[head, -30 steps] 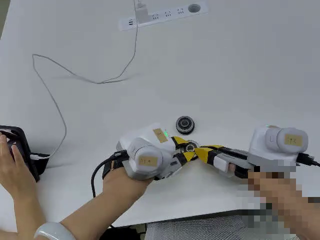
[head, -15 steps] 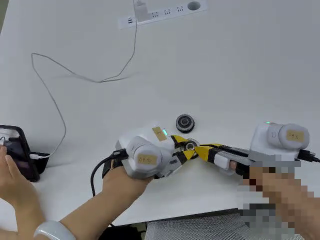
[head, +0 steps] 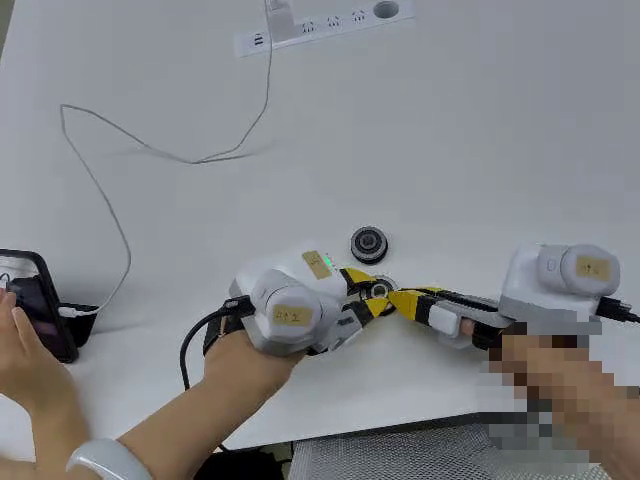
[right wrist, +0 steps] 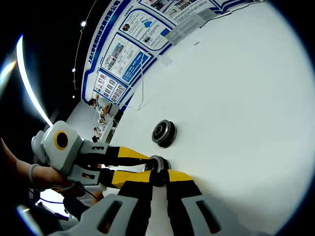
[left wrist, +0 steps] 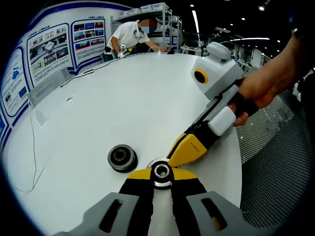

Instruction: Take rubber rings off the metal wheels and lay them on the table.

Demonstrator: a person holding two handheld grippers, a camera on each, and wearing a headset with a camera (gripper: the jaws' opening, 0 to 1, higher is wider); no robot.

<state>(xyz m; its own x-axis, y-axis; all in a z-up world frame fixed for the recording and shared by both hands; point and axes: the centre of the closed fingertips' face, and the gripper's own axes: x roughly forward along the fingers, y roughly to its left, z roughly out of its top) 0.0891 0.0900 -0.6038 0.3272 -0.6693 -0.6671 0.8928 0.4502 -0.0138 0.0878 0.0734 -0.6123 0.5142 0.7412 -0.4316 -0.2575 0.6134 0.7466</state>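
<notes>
A small metal wheel [head: 378,291] with a black rubber ring is held just above the white table [head: 480,150] near its front edge. My left gripper [left wrist: 161,174] is shut on it from the left, its yellow tips on either side of the wheel [left wrist: 161,171]. My right gripper [right wrist: 157,178] comes from the right and is shut on the near edge of the same wheel [right wrist: 157,166], where the rubber ring runs. A second wheel [head: 368,243] with its black ring on lies flat just beyond, seen as the second wheel [left wrist: 122,157] and the second wheel [right wrist: 164,132].
A white power strip [head: 320,25] lies at the far edge, and its thin cable [head: 120,140] loops across the left of the table. At the left edge a hand holds a dark phone [head: 30,300]. The table's front edge runs just under both grippers.
Both grippers keep their hold on the wheel at the same spot. The right gripper's body has shifted slightly to the right. The second wheel has not moved.
</notes>
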